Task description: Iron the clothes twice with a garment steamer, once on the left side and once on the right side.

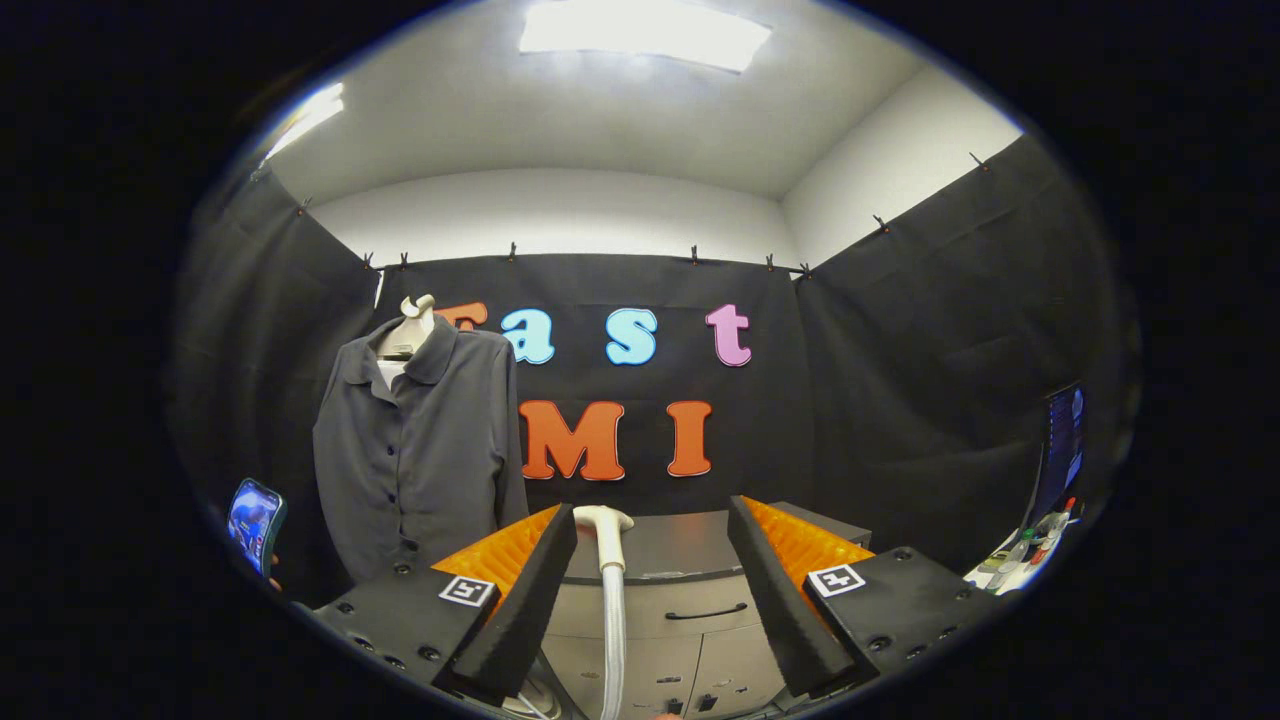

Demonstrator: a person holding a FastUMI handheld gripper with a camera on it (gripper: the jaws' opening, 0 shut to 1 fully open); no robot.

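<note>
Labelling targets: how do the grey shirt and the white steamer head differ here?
The dark grey buttoned shirt hangs on a mannequin, off beside and beyond the fingers; the white steamer head on its hose stands between the open fingers, gripper not touching. Shirt large, steamer head small. Both upright.

The steamer hose (613,625) runs off the bottom of the frame, and the left finger (525,590) covers its base. The shirt's (420,450) hem drops behind the gripper body. The phone (255,522) at lower left is way too small to make out.
</note>
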